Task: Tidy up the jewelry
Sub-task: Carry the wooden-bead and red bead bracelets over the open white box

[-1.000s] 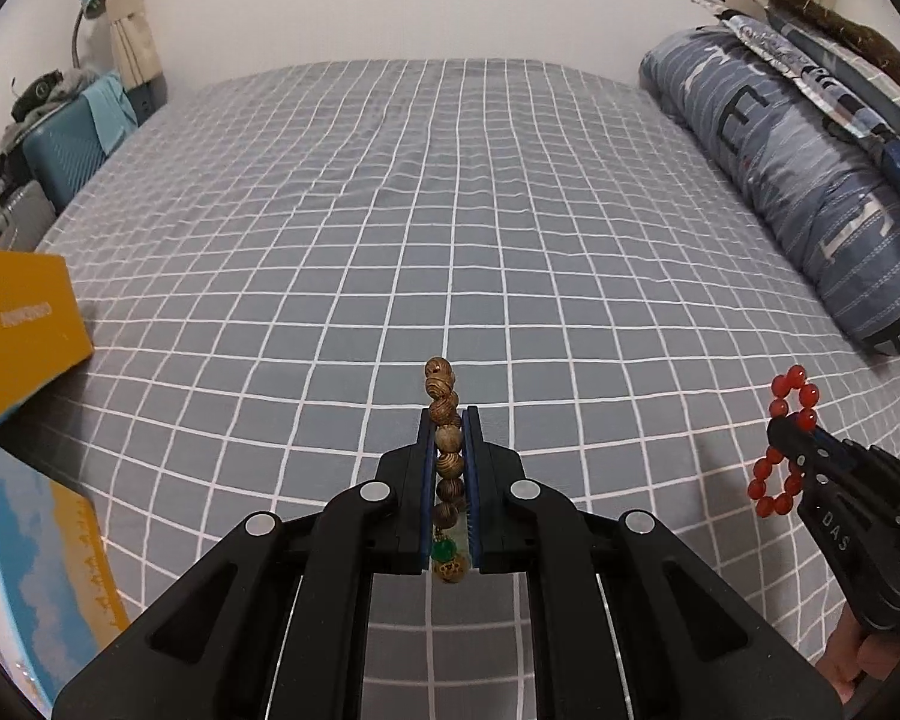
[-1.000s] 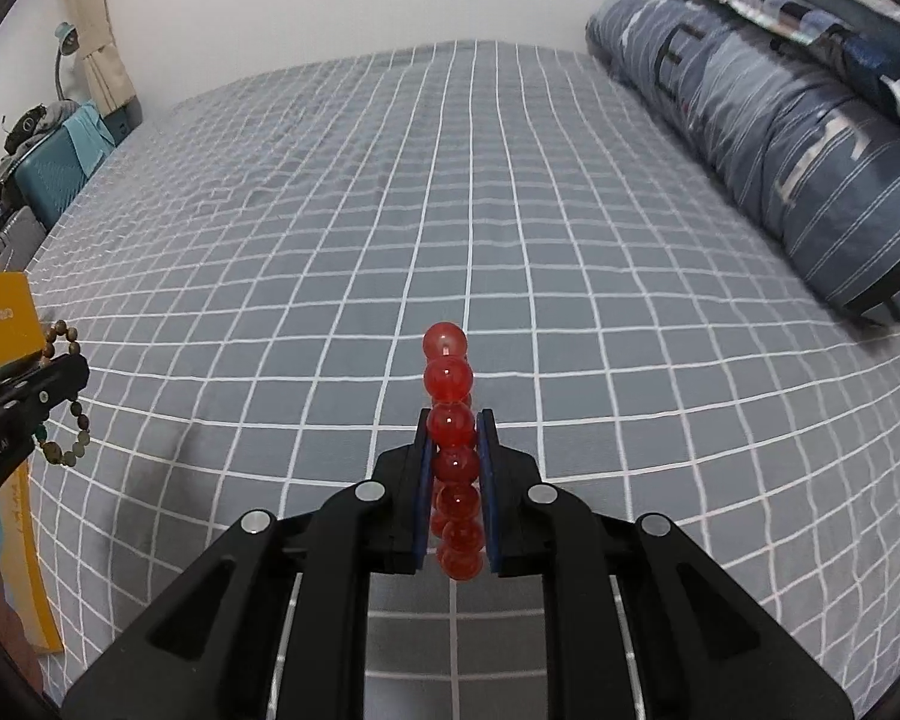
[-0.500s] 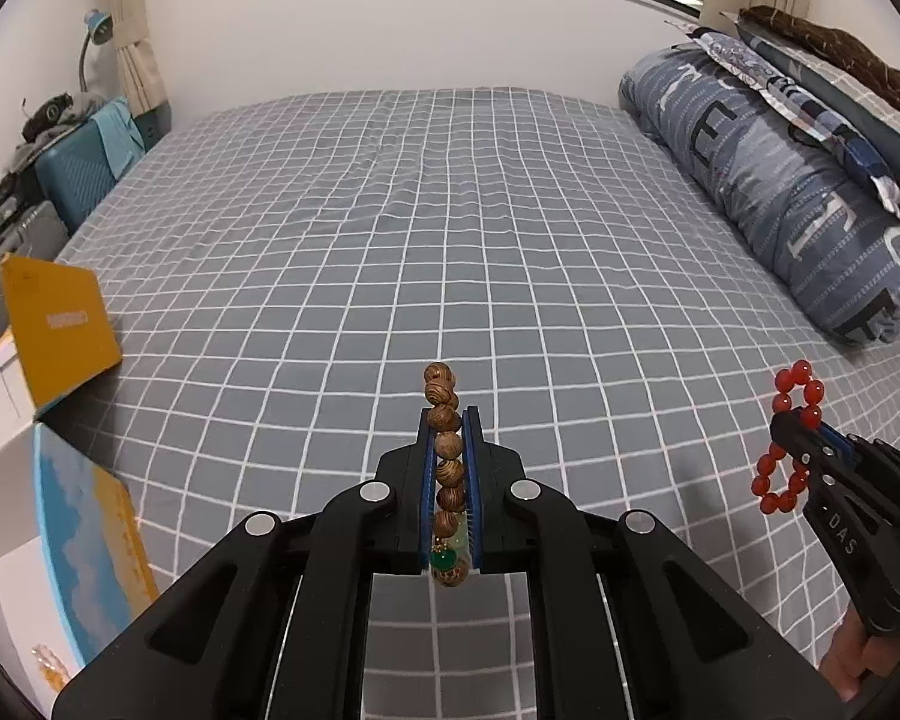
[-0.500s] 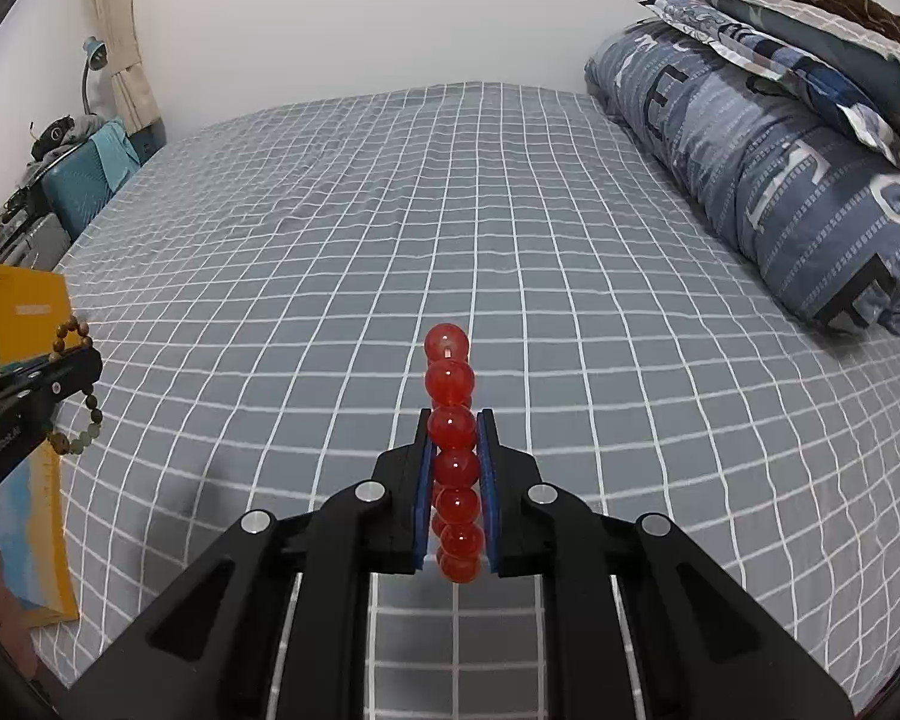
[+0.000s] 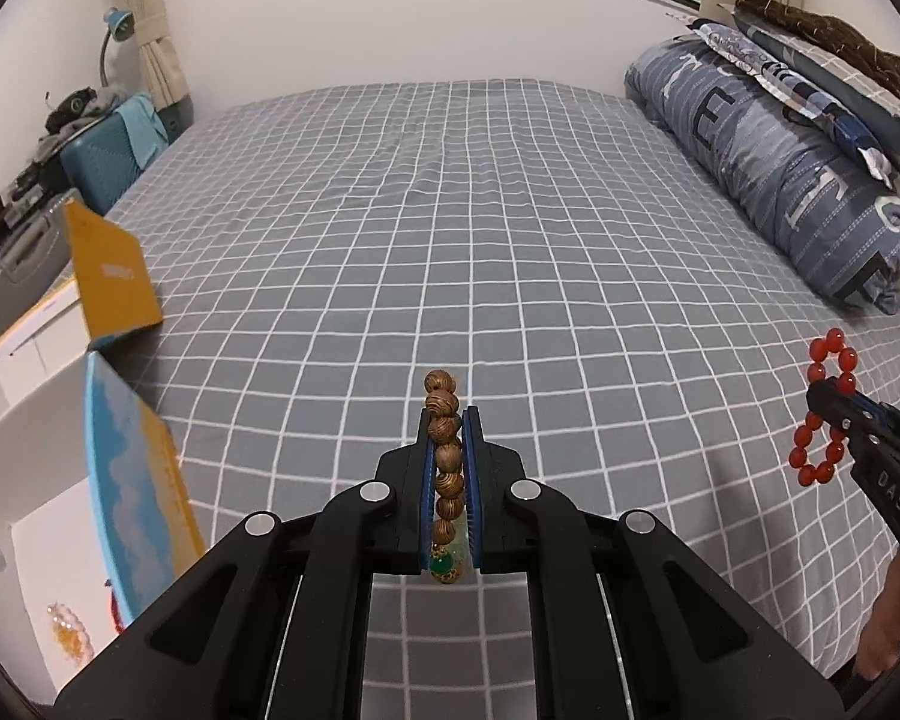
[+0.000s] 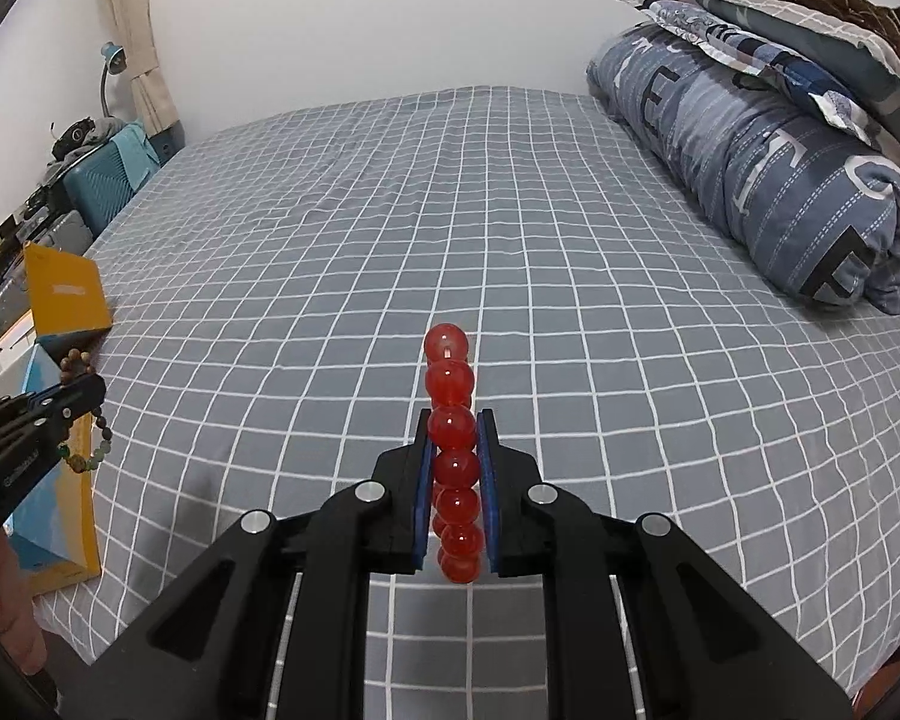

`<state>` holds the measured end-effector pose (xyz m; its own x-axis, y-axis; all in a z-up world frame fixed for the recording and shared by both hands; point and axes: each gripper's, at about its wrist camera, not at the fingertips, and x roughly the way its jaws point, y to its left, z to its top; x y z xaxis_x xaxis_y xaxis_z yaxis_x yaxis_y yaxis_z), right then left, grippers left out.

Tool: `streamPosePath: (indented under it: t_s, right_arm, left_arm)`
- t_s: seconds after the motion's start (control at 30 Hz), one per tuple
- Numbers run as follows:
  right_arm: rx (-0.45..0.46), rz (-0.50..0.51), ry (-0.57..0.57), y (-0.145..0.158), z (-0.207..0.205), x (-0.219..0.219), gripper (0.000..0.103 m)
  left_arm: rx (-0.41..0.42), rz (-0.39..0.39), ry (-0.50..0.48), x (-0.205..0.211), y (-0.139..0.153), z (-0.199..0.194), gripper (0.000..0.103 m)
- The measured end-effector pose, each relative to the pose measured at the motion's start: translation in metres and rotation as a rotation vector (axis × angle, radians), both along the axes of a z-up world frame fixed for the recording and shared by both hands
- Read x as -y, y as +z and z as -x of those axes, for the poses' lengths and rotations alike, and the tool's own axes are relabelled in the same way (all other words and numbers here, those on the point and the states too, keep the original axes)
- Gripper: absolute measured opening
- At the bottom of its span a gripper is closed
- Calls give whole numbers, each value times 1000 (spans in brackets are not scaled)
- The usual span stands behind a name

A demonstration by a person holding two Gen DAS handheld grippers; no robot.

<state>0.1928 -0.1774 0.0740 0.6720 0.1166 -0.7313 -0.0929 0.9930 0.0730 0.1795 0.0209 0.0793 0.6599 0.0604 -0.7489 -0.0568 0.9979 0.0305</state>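
A brown wooden bead bracelet [image 5: 445, 456] with one green bead stands edge-on between the blue pads of my left gripper [image 5: 448, 420], which is shut on it above the grey checked bed [image 5: 450, 228]. A red bead bracelet [image 6: 452, 450] is pinched the same way in my right gripper [image 6: 453, 420]. From the left wrist view the right gripper [image 5: 825, 399] shows at the right edge with the red bracelet [image 5: 822, 414] hanging from it. From the right wrist view the left gripper [image 6: 90, 387] shows at the left edge with the wooden bracelet [image 6: 90, 420].
An open box with a yellow lid [image 5: 111, 273] and a blue and yellow side [image 5: 132, 492] stands at the bed's left edge, with small jewelry [image 5: 69, 630] in its white inside. A rolled blue quilt [image 5: 780, 180] lies along the right. A teal suitcase [image 5: 108, 162] stands far left.
Both grippers have pulled back and risen a little with their bracelets held; more of the bed, the far wall and the open box at the left has come into view.
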Motion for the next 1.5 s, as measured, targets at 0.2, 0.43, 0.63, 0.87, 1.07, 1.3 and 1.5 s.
streamPosePath:
  t_s: [0.2,0.43,0.63,0.87,1.07,1.3,1.5]
  right_arm:
    - [-9,9,29,-1,9,-17,13]
    - [6,3,84,9,16,-54,13]
    - [23,9,149,16,17,-100,13]
    - [32,0,229,20,20,-158,13]
    - [53,-12,308,29,27,-212,13]
    - [94,-65,389,48,37,-268,13]
    - [117,-81,473,61,55,-310,13]
  left_arm:
    - [13,-24,8,-9,6,25,8]
    - [34,-28,50,-36,17,49,8]
    - [28,-28,122,-75,19,65,8]
    - [57,-12,231,-132,34,93,8]
    - [64,-11,334,-182,41,118,8]
    - [61,-15,460,-242,43,152,8]
    - [59,-21,530,-272,45,180,8]
